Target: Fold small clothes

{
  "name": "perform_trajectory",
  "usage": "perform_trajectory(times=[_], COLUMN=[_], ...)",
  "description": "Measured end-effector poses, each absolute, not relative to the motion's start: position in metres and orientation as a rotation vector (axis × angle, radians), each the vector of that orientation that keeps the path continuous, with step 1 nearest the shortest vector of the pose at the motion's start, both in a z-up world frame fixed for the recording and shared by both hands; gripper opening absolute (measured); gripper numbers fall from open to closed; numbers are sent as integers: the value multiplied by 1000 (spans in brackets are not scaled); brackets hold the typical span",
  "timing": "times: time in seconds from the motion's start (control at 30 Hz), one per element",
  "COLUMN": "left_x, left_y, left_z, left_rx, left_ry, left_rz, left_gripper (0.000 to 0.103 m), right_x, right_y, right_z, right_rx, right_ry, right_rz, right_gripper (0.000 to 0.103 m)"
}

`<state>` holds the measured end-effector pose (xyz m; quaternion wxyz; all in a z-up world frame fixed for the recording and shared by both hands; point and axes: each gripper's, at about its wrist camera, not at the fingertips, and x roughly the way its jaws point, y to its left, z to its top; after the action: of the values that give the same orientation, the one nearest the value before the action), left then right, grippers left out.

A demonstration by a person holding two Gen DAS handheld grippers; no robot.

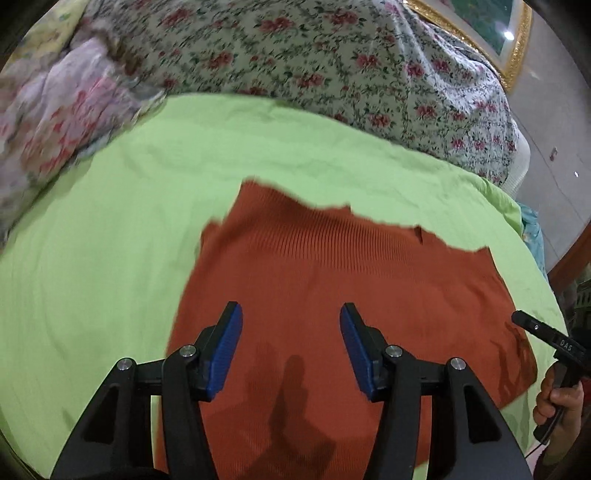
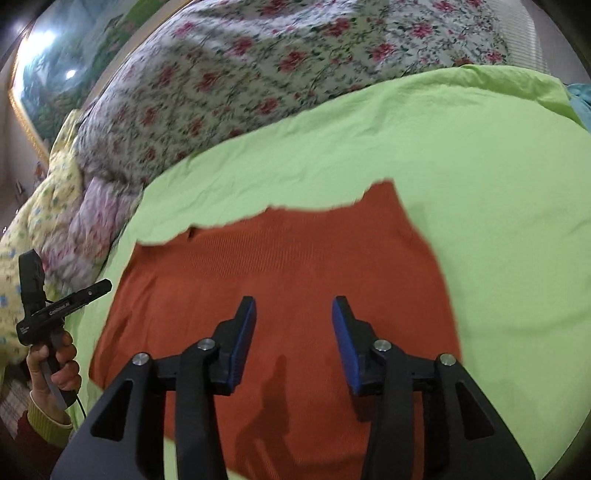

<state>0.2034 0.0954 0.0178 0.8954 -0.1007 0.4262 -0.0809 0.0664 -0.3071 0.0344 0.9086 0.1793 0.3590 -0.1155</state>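
A rust-orange ribbed knit garment [image 1: 332, 266] lies flat on a light green sheet [image 1: 110, 229]; it also shows in the right wrist view [image 2: 288, 266]. My left gripper [image 1: 291, 314] is open and empty, hovering above the garment's near part. My right gripper [image 2: 293, 308] is open and empty too, above the same garment. The right gripper's body shows at the right edge of the left wrist view [image 1: 543, 332], and the left gripper's body at the left edge of the right wrist view [image 2: 55, 306]. The garment's near edge is hidden behind the grippers.
A floral quilt [image 1: 332, 62] is bunched along the far side of the green sheet [image 2: 498, 184]. A pink floral pillow [image 1: 62, 122] lies at the far left. A gold-framed picture [image 1: 495, 33] hangs on the wall behind. The bed edge drops off at the right.
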Motion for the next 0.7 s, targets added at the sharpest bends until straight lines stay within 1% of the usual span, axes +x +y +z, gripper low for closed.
perform_trajectory(times=[0.2,0.27,0.43,0.6,0.7], left_x=[157,142,115,95,80], left_y=[111,113,124,131,138], left_z=[1,-5,-23,-30,-27], left_rx=[-292,-286,-270,-236,-283], left_ry=[912,920,944,959,955], left_rz=[-178,-177,-181,-141,-137], left_gripper=[55,56,56,56,58], right_x=[38,28,-4,-37,-48], right_y=[-287,-285,-295,-302,-303], right_z=[21,17,1,-2,-1], right_rx=[385,402,473,492,494], right_ry=[766,763,747,727,725], right_rz=[-221,-215,-255,-301,-326], right_gripper=[45,47,47,47,47])
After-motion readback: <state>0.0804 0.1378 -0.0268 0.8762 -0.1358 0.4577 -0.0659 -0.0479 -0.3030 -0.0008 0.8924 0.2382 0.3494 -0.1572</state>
